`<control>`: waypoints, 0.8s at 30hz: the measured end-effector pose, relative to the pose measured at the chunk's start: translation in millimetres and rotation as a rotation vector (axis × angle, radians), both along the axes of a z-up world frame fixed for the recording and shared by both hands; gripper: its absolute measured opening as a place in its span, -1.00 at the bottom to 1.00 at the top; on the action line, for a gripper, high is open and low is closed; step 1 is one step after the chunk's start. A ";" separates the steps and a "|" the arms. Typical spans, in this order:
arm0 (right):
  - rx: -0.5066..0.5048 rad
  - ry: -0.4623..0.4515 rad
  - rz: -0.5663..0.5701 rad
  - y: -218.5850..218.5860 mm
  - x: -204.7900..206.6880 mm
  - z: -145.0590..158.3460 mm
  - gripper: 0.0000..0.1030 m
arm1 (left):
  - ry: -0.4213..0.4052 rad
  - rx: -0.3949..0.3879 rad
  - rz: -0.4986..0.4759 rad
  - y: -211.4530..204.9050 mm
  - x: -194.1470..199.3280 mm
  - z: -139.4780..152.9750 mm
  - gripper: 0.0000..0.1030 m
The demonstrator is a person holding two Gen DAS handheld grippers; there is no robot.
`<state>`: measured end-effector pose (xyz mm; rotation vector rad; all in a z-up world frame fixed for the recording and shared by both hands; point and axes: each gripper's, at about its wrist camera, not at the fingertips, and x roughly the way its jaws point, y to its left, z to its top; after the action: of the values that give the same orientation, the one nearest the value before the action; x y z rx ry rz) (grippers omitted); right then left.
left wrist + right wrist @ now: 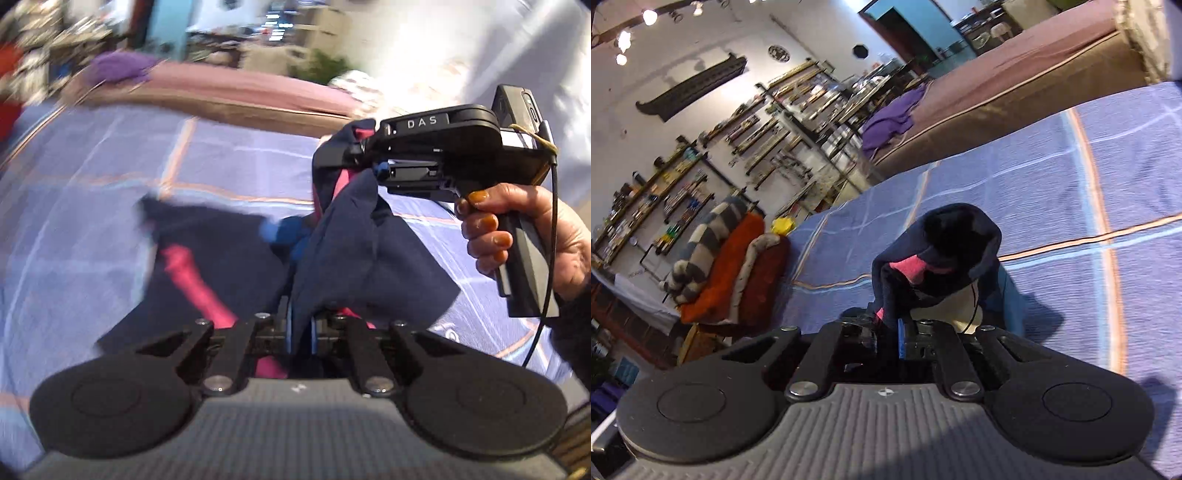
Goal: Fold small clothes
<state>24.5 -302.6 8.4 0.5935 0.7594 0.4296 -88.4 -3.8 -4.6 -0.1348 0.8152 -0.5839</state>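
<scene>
A small navy garment with pink stripes (354, 251) hangs lifted above the blue checked bedspread (92, 206). My left gripper (299, 325) is shut on one edge of it at the bottom of the left wrist view. My right gripper (364, 155) shows in the same view at upper right, held by a hand, shut on another part of the garment. In the right wrist view my right gripper (890, 332) is shut on the bunched navy and pink fabric (942, 251), which stands up above the bedspread (1071, 177). The rest of the garment trails down to the left, blurred.
A brown mattress with a pink cover (1015, 74) lies beyond the bedspread, with a purple cloth (890, 122) on it. A chair piled with orange and striped blankets (727, 258) stands at the left. Shelves line the far wall (701, 166).
</scene>
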 end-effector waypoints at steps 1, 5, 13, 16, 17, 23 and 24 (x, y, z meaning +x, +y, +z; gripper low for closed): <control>-0.039 0.007 0.039 22.6 10.7 -2.1 -0.66 | 0.034 -0.002 0.034 14.4 -1.9 -7.5 -0.84; -0.209 0.102 0.124 95.6 40.0 -33.6 -0.31 | 0.242 -0.063 0.183 66.8 -1.4 -53.3 -0.79; 0.008 -0.056 0.063 85.0 15.6 -27.7 1.00 | 0.083 -0.023 0.307 113.0 -8.1 -28.3 0.61; -0.053 -0.083 0.062 64.6 -1.7 -13.1 1.00 | -0.053 0.035 0.206 90.0 -1.7 -3.0 0.63; -0.164 -0.053 0.003 62.4 -8.7 -11.6 1.00 | -0.075 0.038 0.188 83.7 1.0 2.5 0.63; -0.332 -0.016 -0.027 45.7 -56.6 -27.9 -0.06 | -0.109 0.122 0.175 63.6 21.8 6.8 0.63; -0.378 0.003 -0.012 51.1 -60.5 -33.0 -0.06 | -0.115 0.134 0.175 61.7 24.3 7.7 0.63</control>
<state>-36.0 -251.4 -24.6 0.2442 0.8143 0.2636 -64.1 57.9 3.1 -0.0484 0.7202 -0.3677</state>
